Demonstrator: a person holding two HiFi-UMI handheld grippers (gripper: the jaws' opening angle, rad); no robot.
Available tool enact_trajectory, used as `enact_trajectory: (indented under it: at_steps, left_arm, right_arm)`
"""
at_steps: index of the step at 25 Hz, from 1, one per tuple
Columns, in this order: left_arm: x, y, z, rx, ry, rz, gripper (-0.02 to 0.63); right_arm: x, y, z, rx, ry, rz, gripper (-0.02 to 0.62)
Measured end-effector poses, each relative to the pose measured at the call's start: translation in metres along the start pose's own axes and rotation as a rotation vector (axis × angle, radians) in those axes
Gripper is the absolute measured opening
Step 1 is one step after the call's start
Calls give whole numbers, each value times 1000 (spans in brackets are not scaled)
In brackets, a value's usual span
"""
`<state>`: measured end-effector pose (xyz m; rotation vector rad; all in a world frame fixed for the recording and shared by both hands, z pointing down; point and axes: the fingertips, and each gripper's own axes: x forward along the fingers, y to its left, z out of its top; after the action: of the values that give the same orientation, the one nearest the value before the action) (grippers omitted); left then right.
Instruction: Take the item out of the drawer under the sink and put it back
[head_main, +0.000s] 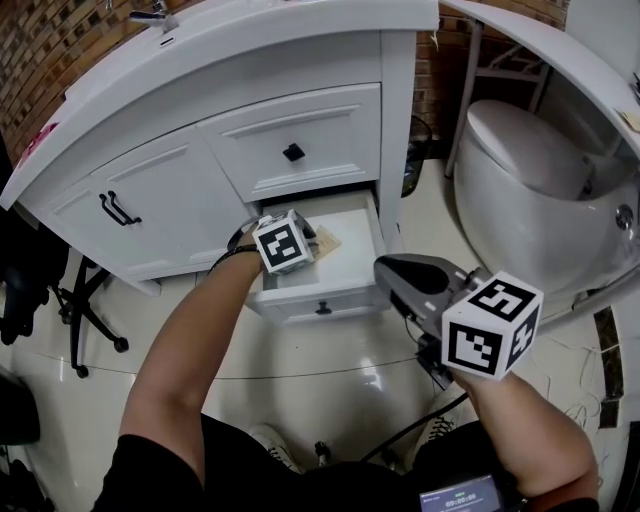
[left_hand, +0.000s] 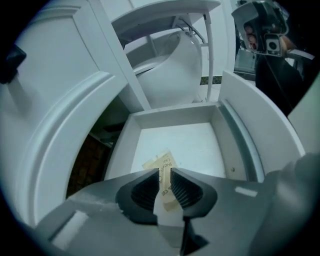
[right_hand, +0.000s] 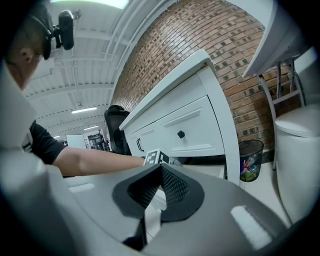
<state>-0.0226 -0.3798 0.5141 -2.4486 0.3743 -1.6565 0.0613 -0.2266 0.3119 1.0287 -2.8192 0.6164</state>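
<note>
The left gripper (left_hand: 164, 176) has its jaws pinched on a tan paper packet (left_hand: 163, 161). The packet sits inside the open lower drawer (left_hand: 190, 145) of the white sink cabinet (head_main: 300, 120), over the drawer floor. The right gripper (right_hand: 160, 170) has its jaws pressed together on nothing and is positioned outside the drawer front, to its right.

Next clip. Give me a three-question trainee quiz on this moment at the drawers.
1. True or false: the jaws of the right gripper stand wide apart.
2. Which drawer is open? A: upper. B: lower. C: both.
3. Fill in: the jaws of the left gripper are shut on a beige ____.
Key: 1 false, they are together; 2 B; 3 packet.
</note>
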Motion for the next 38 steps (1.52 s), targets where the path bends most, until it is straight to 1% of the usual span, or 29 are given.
enact_trajectory:
  at_steps: [4, 6, 9, 12, 16, 23, 26, 29, 34, 38]
  left_arm:
    - [15, 1, -10, -18, 39, -22, 77]
    - [21, -1, -15, -9, 60, -32, 53]
    - [23, 0, -18, -7, 77, -30, 40]
    - [21, 5, -16, -24, 66, -12, 15]
    - [11, 9, -14, -53, 46, 15, 9]
    - [-34, 15, 9, -77, -57, 82, 9]
    - [-66, 15, 23, -103, -127, 126, 9]
    - [-103, 10, 33, -160, -210, 173, 9]
    - [-169, -7, 50, -255, -423, 241, 9]
    - [-224, -24, 53, -370, -604, 279, 9]
  right_arm:
    - [-2, -1, 0, 6, 2, 3, 3]
    - [-4, -3, -1, 11, 2, -1, 3]
    - [-5, -5, -1, 13, 2, -6, 3]
    - [-3, -2, 0, 8, 3, -2, 3]
    - [-1, 3, 0, -4, 7, 8, 3]
    - [-2, 8, 4, -17, -3, 6, 3]
    - [-1, 15, 4, -26, -7, 11, 3]
    - [-1, 19, 4, -32, -6, 14, 3]
    - [-4, 22, 8, -22, -21, 8, 3]
    - [-4, 29, 9, -32, -26, 13, 3]
